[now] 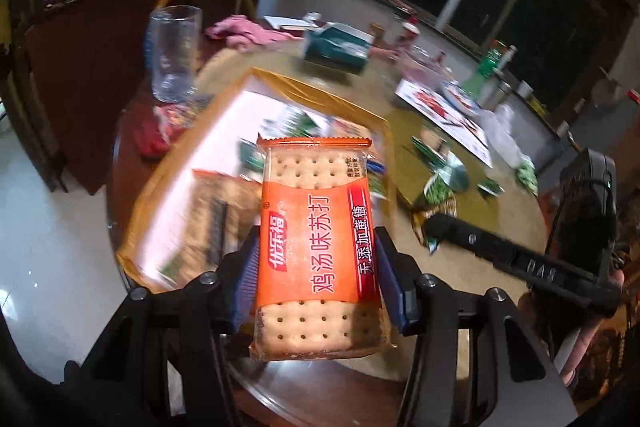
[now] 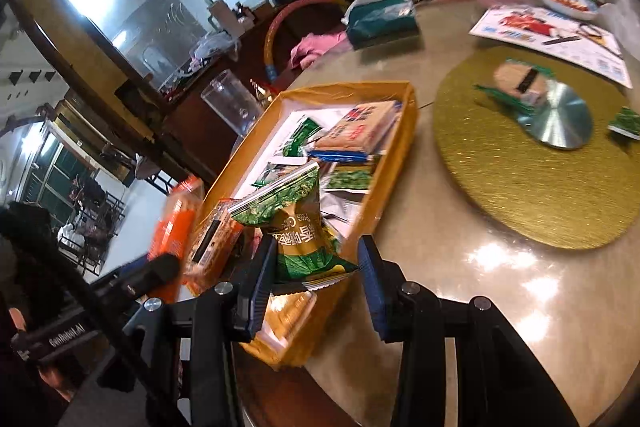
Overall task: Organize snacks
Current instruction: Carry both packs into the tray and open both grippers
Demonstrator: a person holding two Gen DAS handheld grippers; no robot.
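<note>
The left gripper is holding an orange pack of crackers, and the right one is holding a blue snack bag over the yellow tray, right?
Not quite. The right gripper holds a green and gold snack bag, not a blue one, as the right wrist view shows. The left gripper does hold the orange cracker pack, and the yellow tray is below.

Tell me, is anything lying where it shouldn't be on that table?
Yes: a few green snack packets lie loose on the gold mat, apart from the yellow tray where the other snacks are gathered. One sits partly over a shiny disc.
</note>
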